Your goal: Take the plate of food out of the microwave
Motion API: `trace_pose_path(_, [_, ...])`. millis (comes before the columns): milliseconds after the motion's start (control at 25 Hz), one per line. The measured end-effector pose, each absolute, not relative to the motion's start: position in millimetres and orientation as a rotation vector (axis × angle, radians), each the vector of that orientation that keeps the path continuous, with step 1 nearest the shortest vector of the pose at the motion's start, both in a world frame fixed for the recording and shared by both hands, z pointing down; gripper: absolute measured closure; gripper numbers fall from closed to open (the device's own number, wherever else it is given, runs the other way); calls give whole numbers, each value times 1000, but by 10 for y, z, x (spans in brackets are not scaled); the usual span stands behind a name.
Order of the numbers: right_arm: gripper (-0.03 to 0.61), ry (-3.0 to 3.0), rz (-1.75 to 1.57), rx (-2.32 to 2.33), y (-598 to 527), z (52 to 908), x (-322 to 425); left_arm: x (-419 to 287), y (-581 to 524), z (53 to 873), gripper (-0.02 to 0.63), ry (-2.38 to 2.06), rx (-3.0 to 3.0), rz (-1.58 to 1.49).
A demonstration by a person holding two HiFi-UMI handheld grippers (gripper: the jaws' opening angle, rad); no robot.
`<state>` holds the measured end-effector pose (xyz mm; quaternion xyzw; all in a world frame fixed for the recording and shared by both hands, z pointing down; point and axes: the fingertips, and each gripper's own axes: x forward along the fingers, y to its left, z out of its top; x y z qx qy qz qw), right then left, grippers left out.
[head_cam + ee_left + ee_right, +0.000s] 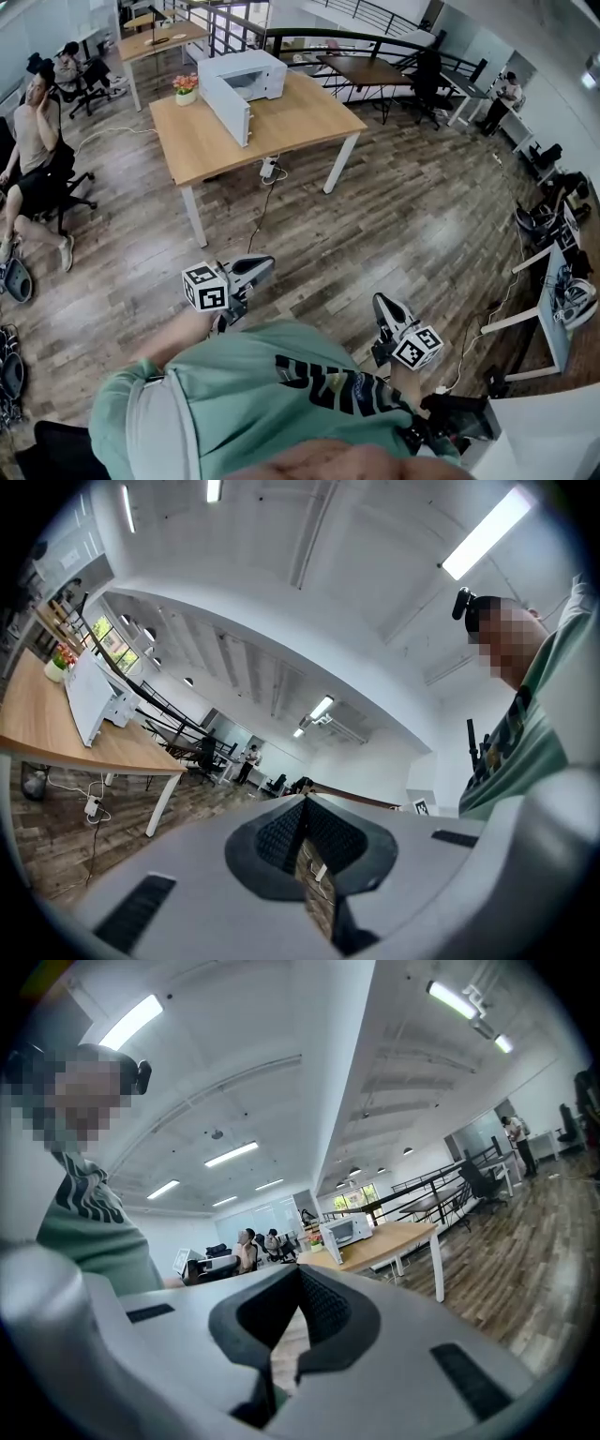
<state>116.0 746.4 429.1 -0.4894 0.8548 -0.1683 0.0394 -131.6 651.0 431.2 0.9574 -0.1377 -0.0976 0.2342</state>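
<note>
**Both grippers shut, microwave well ahead**

I am holding the left gripper (265, 266) and the right gripper (380, 302) low over the wooden floor (412, 216), each with its jaws pressed together and pinching nothing. The white box-shaped microwave (246, 80) is sitting well apart at eleven o'clock on the light wooden tabletop (300, 117), its door (225, 111) standing open. I cannot make out the plate of food. A small pot of pink flowers (186, 91) is standing at the microwave's nine o'clock.
</note>
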Motion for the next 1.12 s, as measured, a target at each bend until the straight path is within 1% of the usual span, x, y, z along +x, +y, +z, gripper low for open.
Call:
trace_pose_path(280, [574, 2652, -499, -1455, 7215, 4180, 1057, -1481, 6365, 4237, 611, -412, 2622, -293])
trace_pose_path(920, [574, 2634, -498, -1379, 6359, 4067, -58, -2847, 5860, 4306, 611, -511, 2590, -319])
trace_pose_path(1120, [574, 2648, -511, -1415, 6250, 4061, -251, -2974, 5710, 4431, 611, -467, 2561, -324])
